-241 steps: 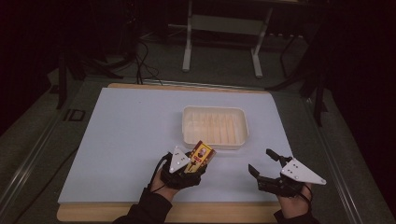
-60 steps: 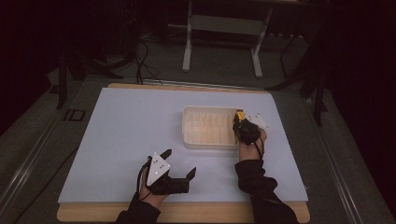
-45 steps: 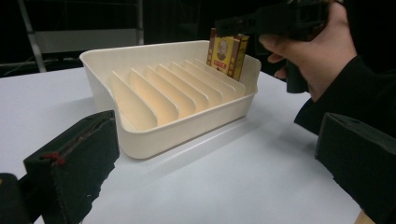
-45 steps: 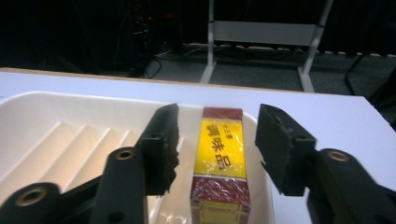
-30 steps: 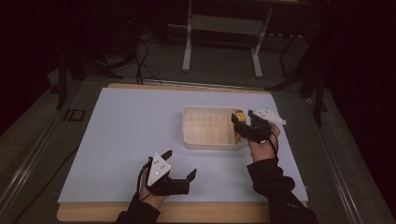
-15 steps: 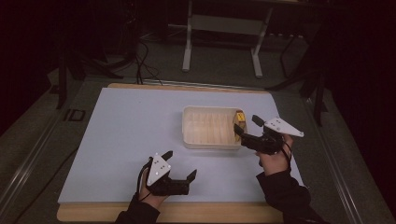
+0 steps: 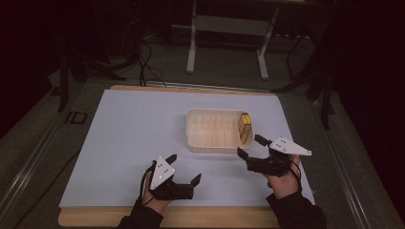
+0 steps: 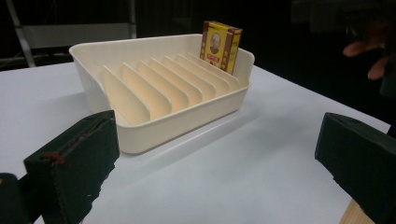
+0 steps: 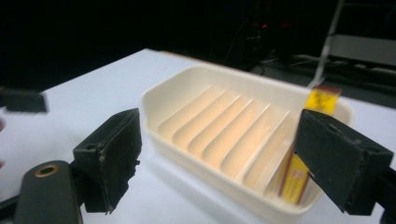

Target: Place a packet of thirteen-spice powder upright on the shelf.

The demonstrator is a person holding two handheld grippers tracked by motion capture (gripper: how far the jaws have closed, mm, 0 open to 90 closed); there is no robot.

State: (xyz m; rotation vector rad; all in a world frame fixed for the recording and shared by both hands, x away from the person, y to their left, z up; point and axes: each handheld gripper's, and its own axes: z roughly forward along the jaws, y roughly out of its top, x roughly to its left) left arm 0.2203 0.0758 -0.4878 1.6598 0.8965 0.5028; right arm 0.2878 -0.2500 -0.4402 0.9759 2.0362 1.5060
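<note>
Small yellow box [image 7: 245, 127] with a red band and a portrait on its face stands upright on edge in the cream slotted tray [image 7: 210, 145], in the end slot at the tray's right side in the high view, leaning against or just beside the end wall; can't tell which. Left gripper view shows the same box [image 8: 221, 45] at the far corner of the tray [image 8: 187, 119], its top above the rim. Right gripper view has the box [image 9: 310, 140] partly behind that gripper's own jaw, blurred. Other slots between the tray's ribs are bare.

Tray [image 9: 196, 147] sits on the white table top [image 7: 119, 138], right of centre, towards the far half.

Right gripper [image 7: 250, 146] is just off the tray's near right corner, jaws spread wide, nothing between them, tips pointing left toward the tray, not touching it as far as the high view shows. Hand behind it, grey plate on top.

Left gripper [image 7: 184, 169] rests low near the front edge of the table, well apart from the tray, jaws spread wide with nothing held, pointing toward the tray. In its own view the wide-set black jaws frame the tray; a blurred bit of the other hand [image 8: 369, 51] shows at upper right

Dark floor, cables and a metal stand [image 7: 227, 43] beyond the table
</note>
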